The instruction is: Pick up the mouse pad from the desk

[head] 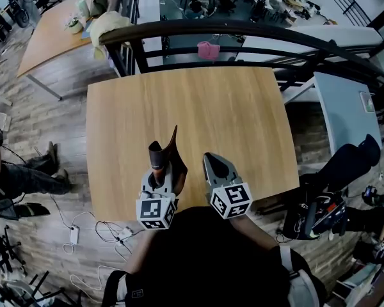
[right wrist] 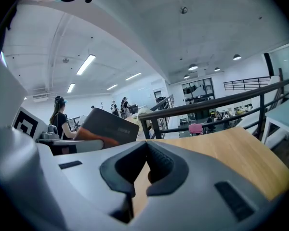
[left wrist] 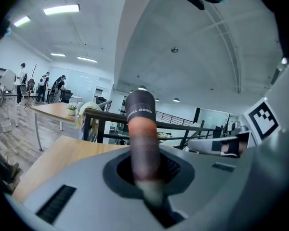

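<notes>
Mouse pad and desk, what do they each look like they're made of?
Mouse pad: probably faux leather or a similar soft sheet. It has a smooth brown face and a dark matte back, and it stands curled, not flat. Desk: wood or wood-look laminate, light tan with fine straight grain lines and a matte finish. I can't tell which of the two it is.

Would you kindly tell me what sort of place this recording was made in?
Probably an open-plan office or lab on a raised level. A light wooden desk stands against a black metal railing, a second long wooden table stands nearby, and ceiling strip lights run overhead.
</notes>
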`<state>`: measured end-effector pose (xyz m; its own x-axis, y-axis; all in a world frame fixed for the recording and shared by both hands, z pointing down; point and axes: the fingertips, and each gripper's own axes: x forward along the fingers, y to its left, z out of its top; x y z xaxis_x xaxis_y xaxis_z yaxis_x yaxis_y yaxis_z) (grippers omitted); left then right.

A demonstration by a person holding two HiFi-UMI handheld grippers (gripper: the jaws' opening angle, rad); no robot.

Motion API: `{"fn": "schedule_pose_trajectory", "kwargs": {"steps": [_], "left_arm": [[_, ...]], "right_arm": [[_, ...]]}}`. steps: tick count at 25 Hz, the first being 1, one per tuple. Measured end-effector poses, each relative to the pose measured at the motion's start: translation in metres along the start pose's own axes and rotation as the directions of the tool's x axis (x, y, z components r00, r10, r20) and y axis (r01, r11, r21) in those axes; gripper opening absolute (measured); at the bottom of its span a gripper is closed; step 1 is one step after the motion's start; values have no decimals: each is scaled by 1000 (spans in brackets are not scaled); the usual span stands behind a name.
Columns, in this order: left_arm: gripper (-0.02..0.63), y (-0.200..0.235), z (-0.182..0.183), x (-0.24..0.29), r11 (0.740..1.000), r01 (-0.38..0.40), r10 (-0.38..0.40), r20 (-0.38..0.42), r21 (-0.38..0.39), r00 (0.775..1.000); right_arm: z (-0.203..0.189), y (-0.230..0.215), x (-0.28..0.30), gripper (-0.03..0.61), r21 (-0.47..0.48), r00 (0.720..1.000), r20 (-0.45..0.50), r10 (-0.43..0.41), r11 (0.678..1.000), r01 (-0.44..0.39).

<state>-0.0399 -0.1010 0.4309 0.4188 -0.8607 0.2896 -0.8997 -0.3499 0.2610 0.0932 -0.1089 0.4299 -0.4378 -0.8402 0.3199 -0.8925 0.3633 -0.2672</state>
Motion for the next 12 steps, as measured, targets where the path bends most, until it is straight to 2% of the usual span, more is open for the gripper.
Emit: {"fn": "schedule_pose_trajectory", "kwargs": {"steps": [12], "left_arm": [[43,-4,2,1,1000,-4,4,0,-7,1000]], "right_arm": [[3,3,0,31,-1,1000,3,17,1000,-17]]}}
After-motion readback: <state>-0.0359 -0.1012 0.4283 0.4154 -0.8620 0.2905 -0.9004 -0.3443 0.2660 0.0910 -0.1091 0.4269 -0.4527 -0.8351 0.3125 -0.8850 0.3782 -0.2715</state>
